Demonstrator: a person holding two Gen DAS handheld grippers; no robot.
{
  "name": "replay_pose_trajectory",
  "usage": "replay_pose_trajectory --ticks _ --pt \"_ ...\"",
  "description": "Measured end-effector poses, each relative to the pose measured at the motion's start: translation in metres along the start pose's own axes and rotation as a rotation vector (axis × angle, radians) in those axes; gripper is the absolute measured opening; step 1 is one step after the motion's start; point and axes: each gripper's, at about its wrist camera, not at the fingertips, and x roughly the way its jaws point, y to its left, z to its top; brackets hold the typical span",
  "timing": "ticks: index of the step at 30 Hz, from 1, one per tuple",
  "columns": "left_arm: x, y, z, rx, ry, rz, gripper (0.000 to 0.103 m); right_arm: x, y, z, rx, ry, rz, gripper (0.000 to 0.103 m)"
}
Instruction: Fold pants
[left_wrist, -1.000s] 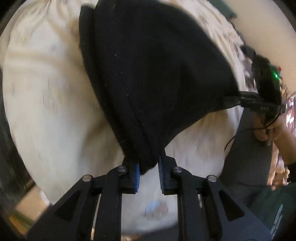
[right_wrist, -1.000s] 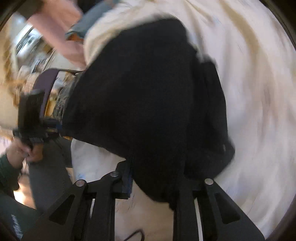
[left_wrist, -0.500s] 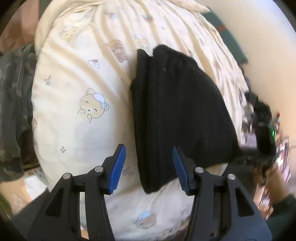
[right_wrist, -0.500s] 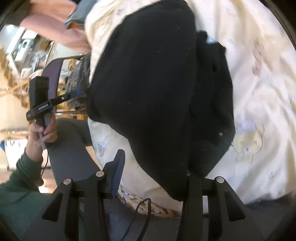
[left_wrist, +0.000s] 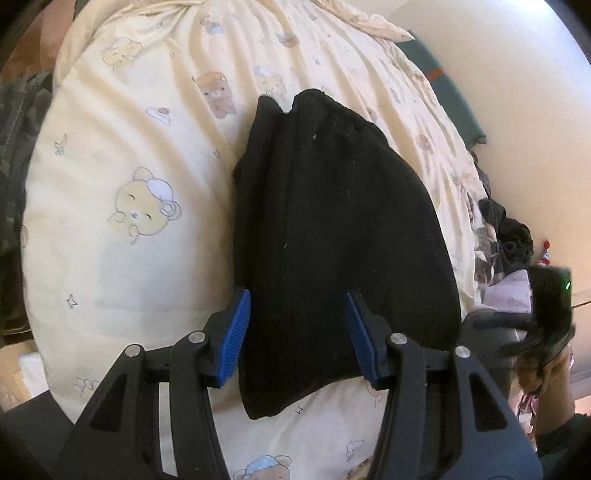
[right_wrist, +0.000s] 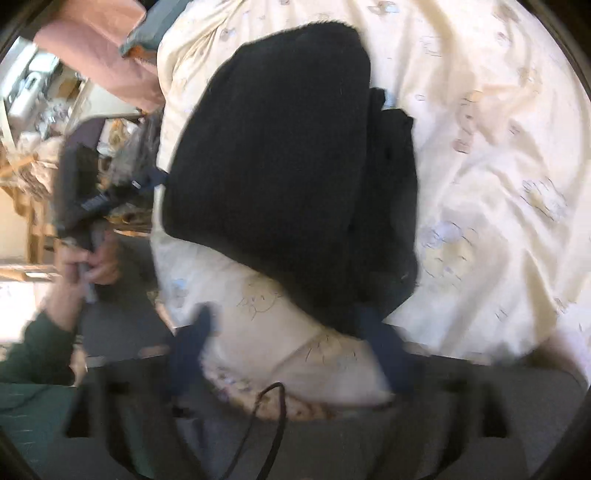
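Note:
The black pants (left_wrist: 332, 240) lie folded in a thick stack on a cream bedsheet (left_wrist: 129, 166) printed with bears. My left gripper (left_wrist: 297, 332) hovers over their near edge, open, its blue pads (left_wrist: 236, 332) apart on either side of the cloth and not pressing it. In the right wrist view the pants (right_wrist: 280, 166) fill the middle. My right gripper (right_wrist: 288, 343) is blurred and its jaws are opening wide. Only the sheet's near edge lies between them, and the pants' corner sits beside the right finger (right_wrist: 384, 347). A hand holds the left gripper (right_wrist: 81, 192) at the bed's edge.
A camouflage cloth (left_wrist: 14, 166) lies left of the bed. A green item (left_wrist: 450, 99) and a pile of dark clothes (left_wrist: 509, 232) sit along the far right side. A pink cloth (right_wrist: 96, 51) lies past the pants. A black cable (right_wrist: 266, 424) hangs over grey trousers near me.
Both grippers let go of the pants and spread their jaws. The pants, held up before, now rest flat on the sheet. The right gripper pulled back and upward.

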Motion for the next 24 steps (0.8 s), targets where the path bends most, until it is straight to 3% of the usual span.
replay_pose_trajectory --ticks 1,5,8,12,16,18,21,22,24 --pt "0.001 0.000 0.000 0.003 0.005 0.004 0.049 -0.012 -0.003 0.000 0.004 -0.021 0.029 0.102" --pt "-0.002 0.000 0.004 -0.001 -0.027 0.011 0.049 -0.054 0.000 0.005 -0.064 -0.165 -0.163 0.102" --pt "0.003 0.004 0.007 -0.043 -0.021 0.008 0.049 -0.049 0.000 0.025 -0.032 -0.259 -0.110 0.100" --pt "0.019 0.004 0.005 -0.068 0.039 0.006 0.049 -0.013 -0.032 0.042 0.138 -0.290 0.034 0.063" --pt "0.035 -0.008 0.001 -0.001 0.075 0.081 0.050 0.036 -0.049 0.048 0.248 -0.233 0.096 0.055" --pt "0.040 -0.012 -0.002 0.037 0.090 0.113 0.051 0.047 -0.045 0.041 0.250 -0.232 0.137 0.012" --pt "0.049 -0.010 -0.008 0.045 0.138 0.156 0.062 0.018 -0.015 0.029 0.117 -0.341 0.066 0.009" --pt "0.050 -0.008 -0.009 0.033 0.148 0.152 0.062 0.003 -0.010 0.023 0.098 -0.381 0.049 0.000" --pt "0.050 -0.008 -0.010 0.036 0.153 0.133 0.063 -0.012 -0.012 0.015 0.130 -0.414 -0.005 0.001"
